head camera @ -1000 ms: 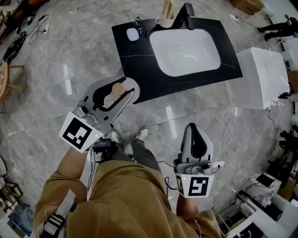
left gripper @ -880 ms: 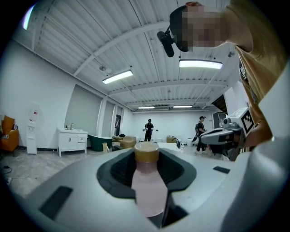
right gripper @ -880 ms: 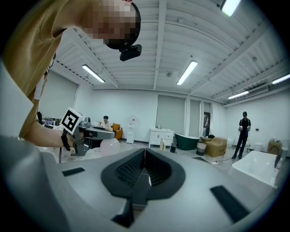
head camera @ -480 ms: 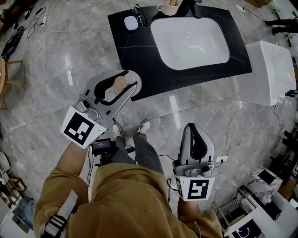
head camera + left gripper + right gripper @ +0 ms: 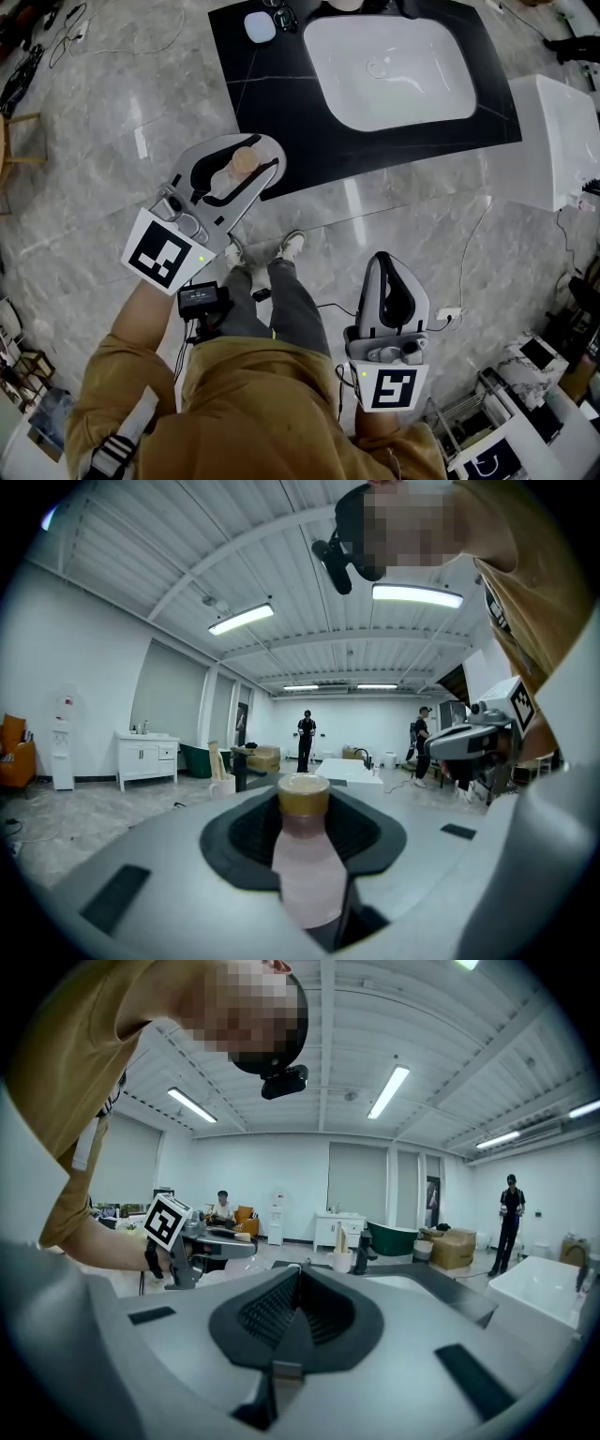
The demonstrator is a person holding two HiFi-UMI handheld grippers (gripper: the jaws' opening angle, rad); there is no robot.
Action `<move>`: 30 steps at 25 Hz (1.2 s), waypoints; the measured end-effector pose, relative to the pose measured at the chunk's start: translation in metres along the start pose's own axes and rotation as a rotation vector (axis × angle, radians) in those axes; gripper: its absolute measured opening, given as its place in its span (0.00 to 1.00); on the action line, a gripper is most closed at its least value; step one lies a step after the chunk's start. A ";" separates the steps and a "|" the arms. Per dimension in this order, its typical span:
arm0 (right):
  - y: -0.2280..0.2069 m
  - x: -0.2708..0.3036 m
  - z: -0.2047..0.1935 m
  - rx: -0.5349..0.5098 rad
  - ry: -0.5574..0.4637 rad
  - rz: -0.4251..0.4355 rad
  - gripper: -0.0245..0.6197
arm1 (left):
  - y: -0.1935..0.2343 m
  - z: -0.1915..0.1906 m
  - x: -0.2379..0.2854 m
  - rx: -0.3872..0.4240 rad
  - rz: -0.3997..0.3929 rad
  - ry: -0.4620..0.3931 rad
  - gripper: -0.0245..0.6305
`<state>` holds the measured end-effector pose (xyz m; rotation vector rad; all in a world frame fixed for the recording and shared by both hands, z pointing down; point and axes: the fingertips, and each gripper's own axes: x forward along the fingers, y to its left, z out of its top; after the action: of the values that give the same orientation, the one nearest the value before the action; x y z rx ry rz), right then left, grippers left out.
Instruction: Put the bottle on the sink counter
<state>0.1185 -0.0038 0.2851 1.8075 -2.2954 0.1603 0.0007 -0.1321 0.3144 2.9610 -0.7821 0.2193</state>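
The left hand-held gripper (image 5: 262, 165) has its jaws set wide and closed on the bottle (image 5: 243, 161), which stands upright between them. In the left gripper view the pads press the pale pink body just below the tan cap. Gripping it high on the body with the cap up looks deliberate, since the base hangs free to meet a flat surface first. The bottle is in the air, over the grey floor (image 5: 94, 141) just short of the front left corner of the black bench (image 5: 281, 122), and not yet over the top.

From the bottle, the bare dark stretch of bench lies at about one o'clock, and the white basin (image 5: 403, 66) further on at about two o'clock. A small white case (image 5: 260, 26) sits at twelve o'clock, near the back edge. The open strip left of the basin seems the natural landing place, as it is flat, uncluttered and nearest the carrying hand.

The right hand-held gripper (image 5: 388, 262) hangs low at about five o'clock from the bottle, beside the person's leg. Its jaws are brought together with nothing between them. It appears to be parked out of the way, because the job needs one hand only.

The likely next move is a short reach toward one o'clock, then a level descent so the bottle does not tip on release.
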 end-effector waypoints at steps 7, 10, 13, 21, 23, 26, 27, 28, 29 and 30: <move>0.001 0.006 -0.010 0.034 0.014 -0.012 0.05 | 0.004 -0.017 0.009 0.009 -0.004 0.016 0.24; 0.002 0.008 -0.018 0.004 0.024 0.014 0.05 | 0.005 -0.024 0.013 0.020 -0.010 0.023 0.24; 0.001 0.009 -0.025 0.025 0.045 0.001 0.05 | 0.005 -0.033 0.017 0.019 -0.014 0.031 0.24; -0.004 0.014 -0.034 0.030 0.054 -0.007 0.05 | 0.008 -0.046 0.028 0.011 -0.012 0.034 0.24; -0.005 0.017 -0.035 0.045 0.052 -0.014 0.05 | 0.010 -0.049 0.031 0.017 -0.012 0.037 0.24; -0.006 0.019 -0.039 0.068 0.065 -0.025 0.05 | 0.011 -0.057 0.035 0.030 -0.015 0.040 0.24; -0.006 0.020 -0.040 0.068 0.066 -0.025 0.05 | 0.011 -0.060 0.037 0.036 -0.017 0.041 0.24; -0.006 0.020 -0.040 0.068 0.066 -0.024 0.05 | 0.011 -0.063 0.038 0.041 -0.018 0.045 0.24; -0.006 0.021 -0.041 0.069 0.066 -0.024 0.05 | 0.011 -0.065 0.040 0.044 -0.021 0.049 0.24; -0.007 0.022 -0.041 0.070 0.065 -0.026 0.05 | 0.011 -0.068 0.041 0.046 -0.023 0.054 0.24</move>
<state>0.1242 -0.0175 0.3293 1.8364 -2.2474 0.2948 0.0223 -0.1546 0.3883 2.9919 -0.7462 0.3182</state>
